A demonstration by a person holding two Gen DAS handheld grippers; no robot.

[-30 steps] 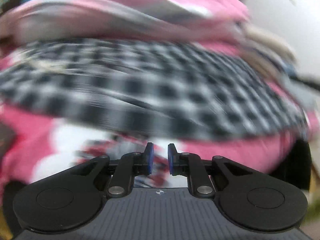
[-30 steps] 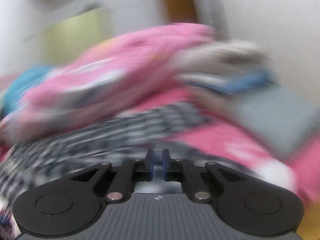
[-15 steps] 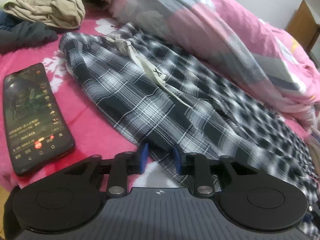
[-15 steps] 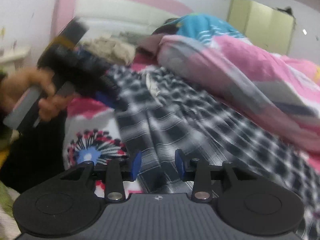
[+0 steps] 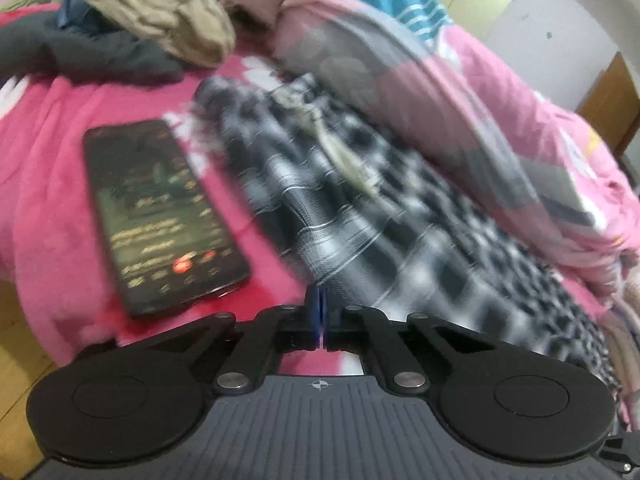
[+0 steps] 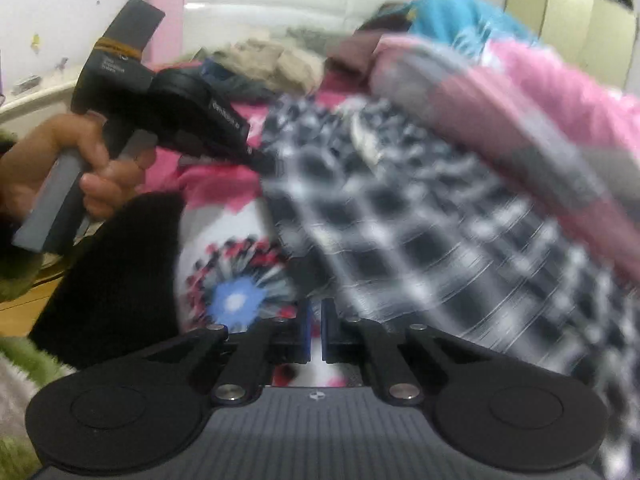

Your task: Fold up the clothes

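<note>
Black-and-white plaid pants (image 5: 400, 220) with a pale drawstring (image 5: 344, 152) lie spread on a pink bedsheet (image 5: 48, 140). My left gripper (image 5: 320, 308) is shut on their near edge by the waist. In the right wrist view the same pants (image 6: 400, 208) run off to the right, blurred. My right gripper (image 6: 316, 320) is shut on the near edge further along, with only a thin slit between its blue pads. A hand (image 6: 60, 160) holds the left gripper (image 6: 262, 162), whose tip meets the cloth.
A dark phone (image 5: 160, 208) with a lit screen lies on the sheet just left of the pants. Behind them bulges a pink and grey quilt (image 5: 480, 100). A heap of tan and dark clothes (image 5: 160, 12) sits at the head end. The bed edge and wooden floor (image 5: 12, 360) are near left.
Both grippers stood open around the pants' near edge half a second ago and have now shut on it. The cloth is blurred, so it is moving.
</note>
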